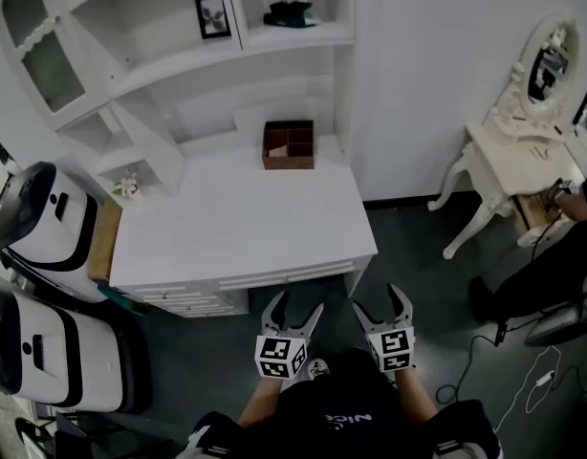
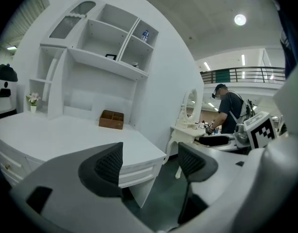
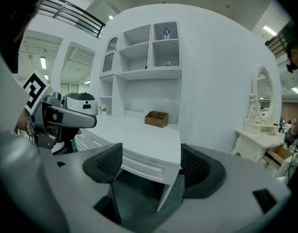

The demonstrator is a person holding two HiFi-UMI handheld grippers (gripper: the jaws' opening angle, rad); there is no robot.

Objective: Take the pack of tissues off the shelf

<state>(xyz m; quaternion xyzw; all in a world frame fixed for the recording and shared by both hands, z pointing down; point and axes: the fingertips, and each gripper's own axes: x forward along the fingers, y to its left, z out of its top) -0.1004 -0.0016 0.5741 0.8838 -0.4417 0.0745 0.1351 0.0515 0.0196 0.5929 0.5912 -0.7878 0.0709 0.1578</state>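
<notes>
Two tools idle before desk (image 1: 236,228); left gripper (image 1: 298,301), right gripper (image 1: 377,297) both spread, empty; dark pack (image 1: 291,12), likely tissues, sits high in shelf compartment (image 1: 303,34), well apart; long reach risks clipping wooden box (image 1: 288,145).

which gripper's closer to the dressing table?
Right. The right gripper is down-left of the dressing table; the left gripper is farther left, in front of the desk.
</notes>
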